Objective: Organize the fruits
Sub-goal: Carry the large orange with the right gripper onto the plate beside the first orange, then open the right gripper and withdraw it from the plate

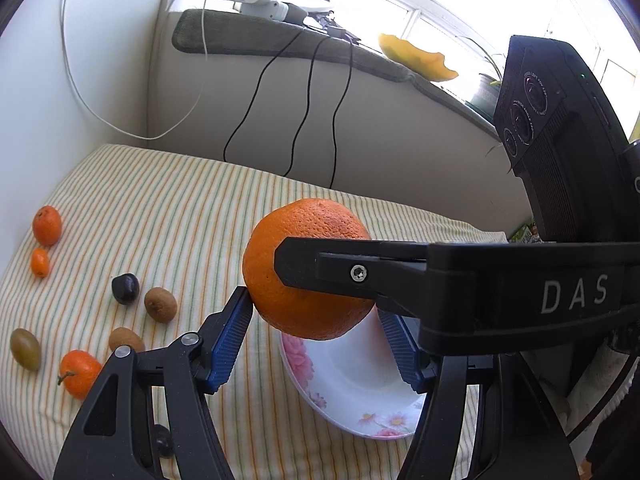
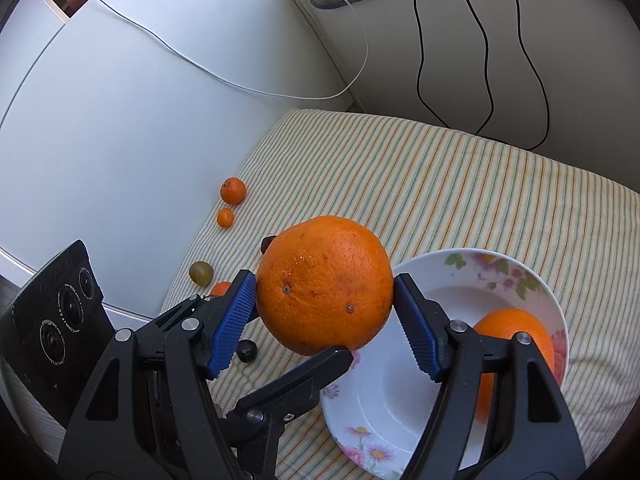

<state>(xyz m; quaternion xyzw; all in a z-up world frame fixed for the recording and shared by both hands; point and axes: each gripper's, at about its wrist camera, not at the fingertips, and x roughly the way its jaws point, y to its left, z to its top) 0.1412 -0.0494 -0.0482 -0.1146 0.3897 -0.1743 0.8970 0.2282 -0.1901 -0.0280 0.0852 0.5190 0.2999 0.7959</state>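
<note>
A large orange (image 1: 308, 240) hangs in the air over the near rim of a white floral bowl (image 1: 348, 412). My left gripper (image 1: 314, 306) is shut on it, a blue pad against each side. The right gripper's black finger (image 1: 360, 272) crosses in front of the fruit. In the right wrist view my right gripper (image 2: 324, 280) is also shut on this large orange (image 2: 324, 284), and the left gripper's finger (image 2: 304, 376) touches it from below. A second orange (image 2: 516, 332) lies inside the floral bowl (image 2: 500, 268).
Several small fruits lie on the striped cloth (image 1: 180, 208) to the left: a tangerine (image 1: 47, 225), a kumquat (image 1: 40, 262), a dark plum (image 1: 125, 288), two kiwis (image 1: 160, 304), a green grape (image 1: 25, 348). Black cables (image 1: 300, 128) hang down the back wall.
</note>
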